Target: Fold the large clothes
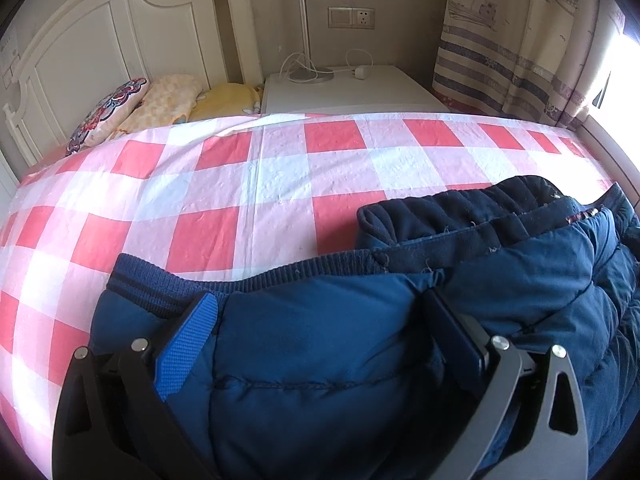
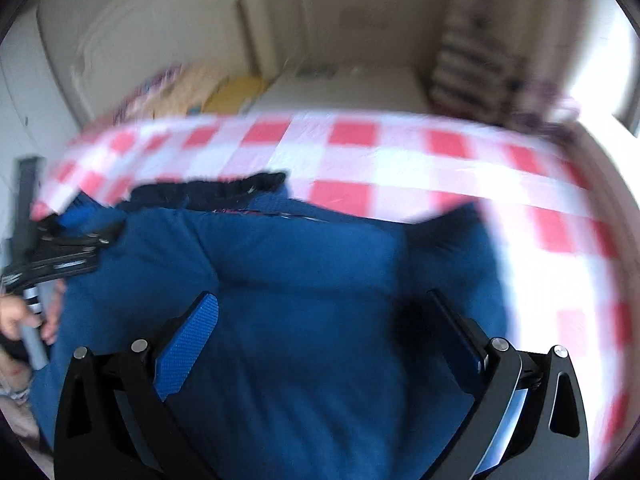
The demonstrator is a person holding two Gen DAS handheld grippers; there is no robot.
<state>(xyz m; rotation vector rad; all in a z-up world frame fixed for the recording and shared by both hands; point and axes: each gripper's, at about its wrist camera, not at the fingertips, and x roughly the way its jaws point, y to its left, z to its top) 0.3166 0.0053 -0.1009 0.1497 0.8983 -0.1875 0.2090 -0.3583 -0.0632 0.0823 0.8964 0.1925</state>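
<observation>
Looking along both grippers, we see a padded blue jacket (image 1: 320, 360) lying on the bed (image 1: 280, 184), near its front edge, on the red and white check sheet. We judge the folding is in the middle: the ribbed hem (image 1: 240, 276) and the dark lining (image 1: 460, 208) are bunched together at the far side, so some part seems already turned over, but the jacket is thick and uneven, not yet a flat, tidy packet.

The left gripper (image 1: 320, 308) has its jaws wide, with the padded cloth swelling up between them; we cannot tell if they press it. The right gripper (image 2: 320, 308) also has wide jaws over the blue cloth, and its view is blurred, so contact is not clear there either. In the right wrist view the left gripper shows at the jacket's left edge, held by a hand (image 2: 20, 316).

Around, pillows (image 1: 132, 108) lie against the white headboard (image 1: 100, 40), and a nightstand (image 1: 348, 88) with a cable (image 1: 356, 64) stands behind the bed, beside a curtain (image 1: 520, 40). All are well apart from the jacket. The bed beyond it is free, so only the puffy filling should resist a neat fold.
</observation>
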